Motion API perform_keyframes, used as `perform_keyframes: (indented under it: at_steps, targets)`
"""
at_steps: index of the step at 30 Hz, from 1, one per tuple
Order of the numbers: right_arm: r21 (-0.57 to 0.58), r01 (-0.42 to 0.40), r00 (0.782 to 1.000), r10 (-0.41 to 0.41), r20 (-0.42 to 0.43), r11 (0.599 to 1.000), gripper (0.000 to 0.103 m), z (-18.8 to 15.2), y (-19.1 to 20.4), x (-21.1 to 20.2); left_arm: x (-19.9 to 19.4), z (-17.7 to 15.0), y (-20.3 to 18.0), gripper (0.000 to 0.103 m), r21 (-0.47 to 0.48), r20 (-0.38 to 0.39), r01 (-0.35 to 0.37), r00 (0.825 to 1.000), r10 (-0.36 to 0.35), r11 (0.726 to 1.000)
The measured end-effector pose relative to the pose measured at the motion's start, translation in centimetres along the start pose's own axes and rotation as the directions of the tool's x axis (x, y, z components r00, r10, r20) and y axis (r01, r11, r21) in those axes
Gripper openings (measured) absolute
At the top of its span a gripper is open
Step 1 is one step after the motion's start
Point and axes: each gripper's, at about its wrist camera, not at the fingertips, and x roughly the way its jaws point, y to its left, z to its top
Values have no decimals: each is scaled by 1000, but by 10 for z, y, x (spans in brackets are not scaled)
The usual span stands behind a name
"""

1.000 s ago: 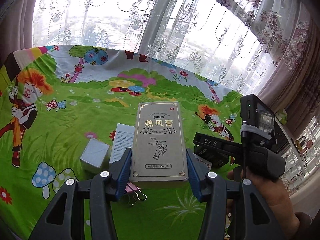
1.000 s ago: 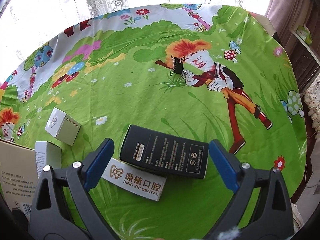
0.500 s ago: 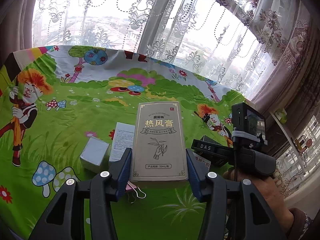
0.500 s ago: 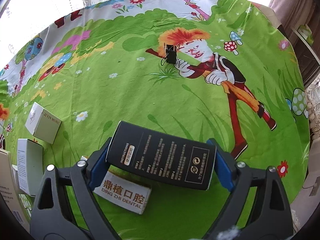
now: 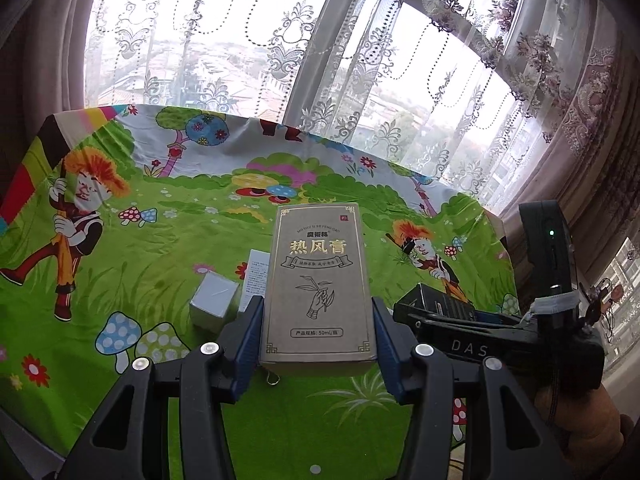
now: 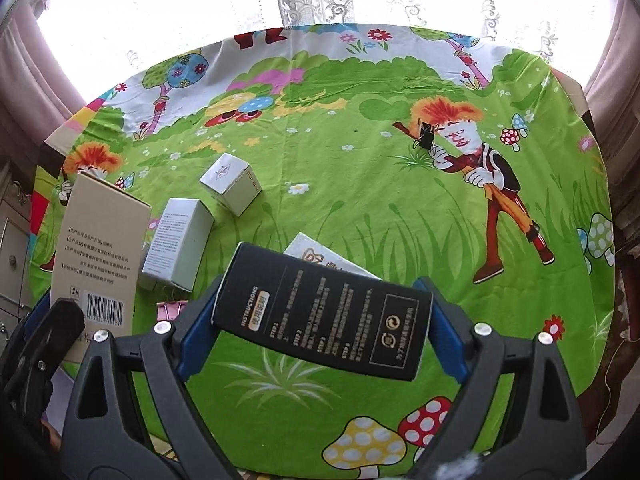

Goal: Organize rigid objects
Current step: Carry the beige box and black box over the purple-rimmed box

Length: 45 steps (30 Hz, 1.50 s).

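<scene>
Boxes of stiff card sit on a round table draped in a glossy cartoon cloth of green grass, mushrooms and orange-haired figures. The left gripper clamps a tall tan carton between its blue pads; the carton has a matte kraft face, gold characters, a line drawing of a hand holding a sprig, and a barcode on its back. The right gripper has just been closing its jaws, which stand wide, and a black rectangular box printed with white instruction text is held lengthwise between them, raised off the cloth and tilted.

On the cloth lie a small white cube box, a white oblong box just beside it, and a flat white dental box partly hidden behind the black one. A pink metal binder clip rests near the white oblong box, and a black binder clip stands well apart on the far side. Lace curtains hang behind.
</scene>
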Motion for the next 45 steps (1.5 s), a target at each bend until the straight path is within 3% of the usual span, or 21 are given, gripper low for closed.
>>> perform_keyframes:
  at_steps: [8, 15, 21, 27, 35, 45]
  targets:
    - [-72, -82, 996, 79, -42, 994, 91, -42, 17, -35, -53, -12, 6, 52, -27, 41, -18, 999, 19, 999]
    - [-132, -161, 986, 154, -65, 978, 92, -74, 39, -69, -102, -31, 31, 52, -60, 66, -83, 994, 87, 995]
    - [-242, -236, 972, 227, -68, 941, 92, -101, 75, -94, -140, -57, 67, 52, -121, 54, -161, 984, 168, 980]
    - [-343, -296, 955, 286, -81, 891, 92, -123, 115, -111, -183, -81, 107, 52, -196, 46, -255, 962, 268, 947]
    - [-478, -383, 923, 353, -155, 791, 92, -158, 176, -123, -219, -108, 143, 52, -267, 27, -329, 937, 348, 906]
    - [-648, -488, 870, 386, -307, 585, 92, -222, 249, -124, -237, -130, 168, 52, -318, 7, -370, 920, 392, 873]
